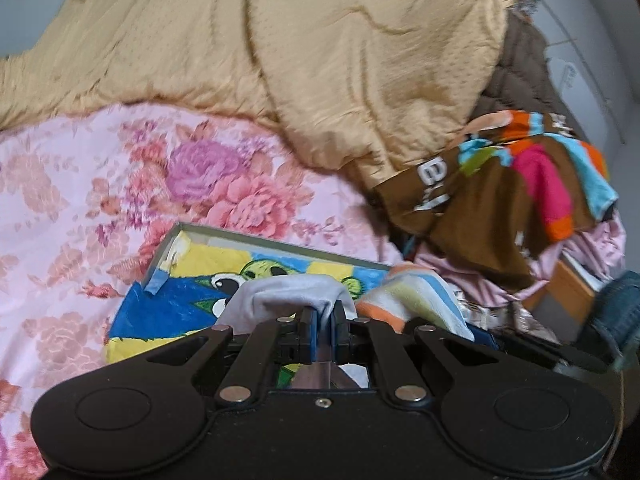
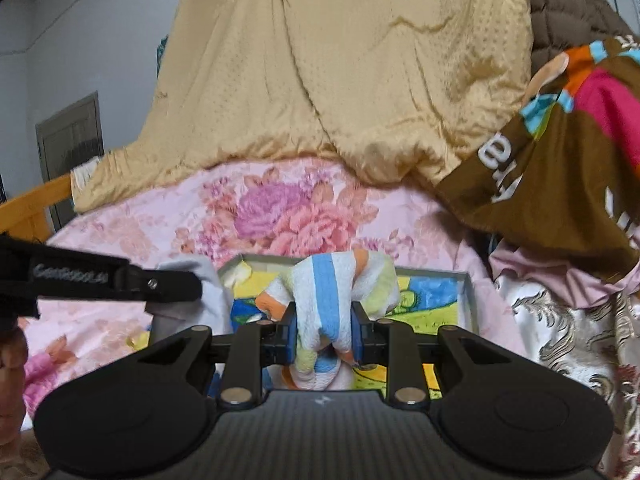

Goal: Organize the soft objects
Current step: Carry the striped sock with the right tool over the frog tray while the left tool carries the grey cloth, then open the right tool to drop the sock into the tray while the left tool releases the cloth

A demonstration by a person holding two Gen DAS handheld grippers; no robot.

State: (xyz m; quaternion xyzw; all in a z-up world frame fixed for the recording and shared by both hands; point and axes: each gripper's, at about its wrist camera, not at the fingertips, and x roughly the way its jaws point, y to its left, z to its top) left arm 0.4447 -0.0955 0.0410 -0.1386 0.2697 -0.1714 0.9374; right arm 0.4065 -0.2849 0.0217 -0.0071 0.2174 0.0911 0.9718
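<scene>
My left gripper [image 1: 323, 320] is shut on a pale grey cloth [image 1: 280, 294] that bunches over its blue pads. My right gripper [image 2: 323, 330] is shut on a striped towel [image 2: 328, 292] in white, blue, orange and pale yellow. Both hang just above a shallow grey tray [image 1: 280, 242] with a bright cartoon picture inside, lying on the pink floral bedspread [image 1: 100, 200]. In the left wrist view the striped towel [image 1: 416, 300] shows to the right of my fingers. In the right wrist view the left gripper [image 2: 120, 280] reaches in from the left with the grey cloth [image 2: 200, 280]; the tray [image 2: 464, 292] lies behind.
A big tan quilt [image 1: 280, 40] is heaped at the back of the bed. A brown cloth with bright patches [image 1: 520, 184] and a brown padded cover [image 1: 516, 68] pile up on the right. A shiny patterned fabric [image 2: 568, 328] lies at the right edge. A wooden bed rail [image 2: 32, 204] runs at left.
</scene>
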